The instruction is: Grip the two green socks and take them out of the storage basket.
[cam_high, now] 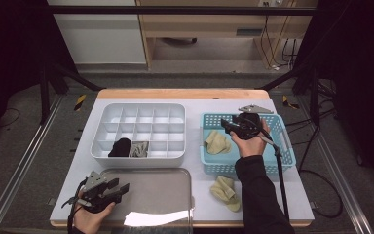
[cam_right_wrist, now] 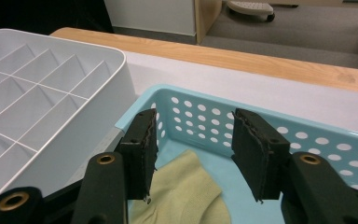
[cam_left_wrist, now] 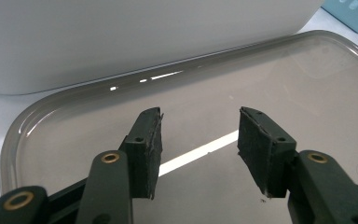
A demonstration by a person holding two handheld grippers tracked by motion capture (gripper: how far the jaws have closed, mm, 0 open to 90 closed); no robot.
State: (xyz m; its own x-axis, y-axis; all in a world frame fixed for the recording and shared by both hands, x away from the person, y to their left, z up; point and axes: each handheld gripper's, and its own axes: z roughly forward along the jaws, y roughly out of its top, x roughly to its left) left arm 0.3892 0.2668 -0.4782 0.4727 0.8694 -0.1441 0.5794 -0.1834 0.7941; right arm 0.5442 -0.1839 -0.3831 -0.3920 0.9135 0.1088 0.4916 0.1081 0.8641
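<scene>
White table (cam_high: 282,195) | right gripper (cam_high: 227,125) jaws apart, empty | yellow sock (cam_high: 217,142) in blue basket (cam_high: 285,130) lies just left, nearer | left gripper (cam_high: 120,190) apart, far off

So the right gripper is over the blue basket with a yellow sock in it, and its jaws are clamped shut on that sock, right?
Not quite. The right gripper is over the blue basket, and the yellow sock lies in it, but the jaws stand open with nothing pressed between them, as the right gripper view shows.

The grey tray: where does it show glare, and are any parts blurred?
High view: a white glare patch on the grey tray near its front edge. Left gripper view: a bright streak crosses the tray between the open tongs, which look sharp.
</scene>
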